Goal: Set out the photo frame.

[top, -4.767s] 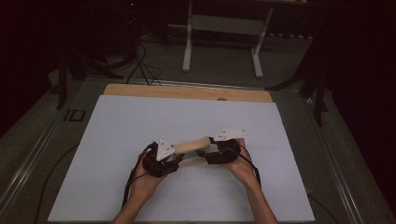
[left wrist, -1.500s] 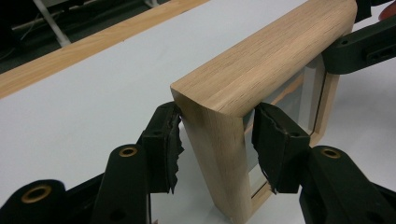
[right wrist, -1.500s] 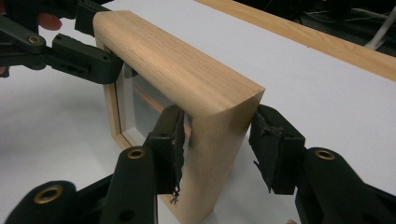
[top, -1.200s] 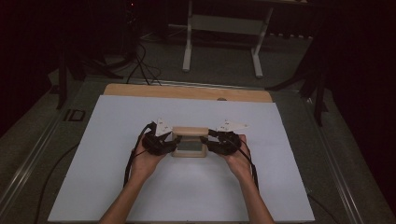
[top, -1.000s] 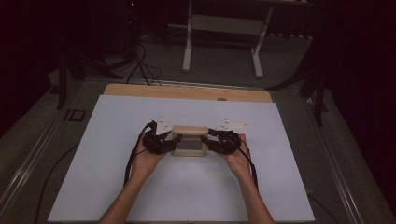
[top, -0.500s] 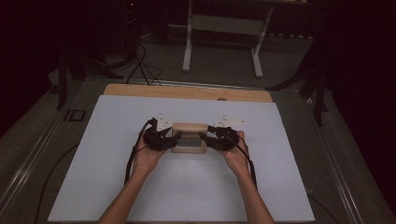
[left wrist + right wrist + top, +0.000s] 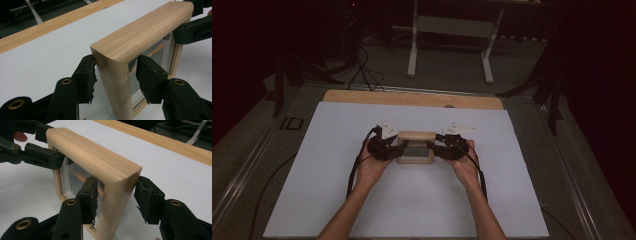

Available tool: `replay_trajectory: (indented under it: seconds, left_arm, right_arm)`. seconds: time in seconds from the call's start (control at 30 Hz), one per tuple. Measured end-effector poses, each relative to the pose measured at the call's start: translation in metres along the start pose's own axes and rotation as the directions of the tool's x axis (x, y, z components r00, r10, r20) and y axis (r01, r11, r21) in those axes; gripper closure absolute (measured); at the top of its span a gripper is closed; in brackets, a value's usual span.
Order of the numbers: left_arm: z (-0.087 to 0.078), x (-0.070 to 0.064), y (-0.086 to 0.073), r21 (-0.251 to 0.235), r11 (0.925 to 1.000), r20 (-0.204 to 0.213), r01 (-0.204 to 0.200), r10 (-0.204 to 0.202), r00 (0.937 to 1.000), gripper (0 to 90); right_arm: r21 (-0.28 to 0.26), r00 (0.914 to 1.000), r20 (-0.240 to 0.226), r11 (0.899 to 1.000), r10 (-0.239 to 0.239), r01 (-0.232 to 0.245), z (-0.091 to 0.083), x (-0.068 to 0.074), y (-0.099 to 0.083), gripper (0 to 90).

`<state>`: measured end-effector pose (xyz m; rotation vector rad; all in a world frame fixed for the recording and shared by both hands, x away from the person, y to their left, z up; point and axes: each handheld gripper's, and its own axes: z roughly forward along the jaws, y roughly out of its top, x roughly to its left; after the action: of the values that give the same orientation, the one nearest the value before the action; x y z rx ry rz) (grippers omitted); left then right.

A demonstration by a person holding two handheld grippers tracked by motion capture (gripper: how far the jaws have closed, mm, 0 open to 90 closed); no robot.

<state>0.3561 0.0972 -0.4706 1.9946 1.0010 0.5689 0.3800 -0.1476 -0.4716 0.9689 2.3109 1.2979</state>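
While we steady the wooden frame (image 7: 415, 147) upright near the middle of the white worktop (image 7: 337, 200), our left tool (image 7: 115, 77) straddles one side post and our right tool (image 7: 116, 198) the other. On each, one pad looks pressed to the wood and the other a touch off it, so we cannot tell how firmly either grips. We judge the frame stiff and fairly light, but its clear pane (image 7: 75, 183) fragile, so we hold the posts.

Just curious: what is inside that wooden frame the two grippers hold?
Inside the wooden frame sits a clear pane, with a thin inner wooden strip behind it. Whatever lies deeper is covered by the frame's side.
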Motion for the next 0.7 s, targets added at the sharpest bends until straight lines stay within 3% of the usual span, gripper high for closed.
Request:
replay_trajectory:
  seconds: [0.7]
  left_arm:
    - [0.0098, 0.0062, -0.0007, 0.025, 0.999, 0.014, 0.037, -0.038, 0.9992, 45.4]
  right_arm:
    - [0.014, 0.999, 0.022, 0.999, 0.038, -0.038, 0.0079, -0.0016, -0.0018, 45.7]
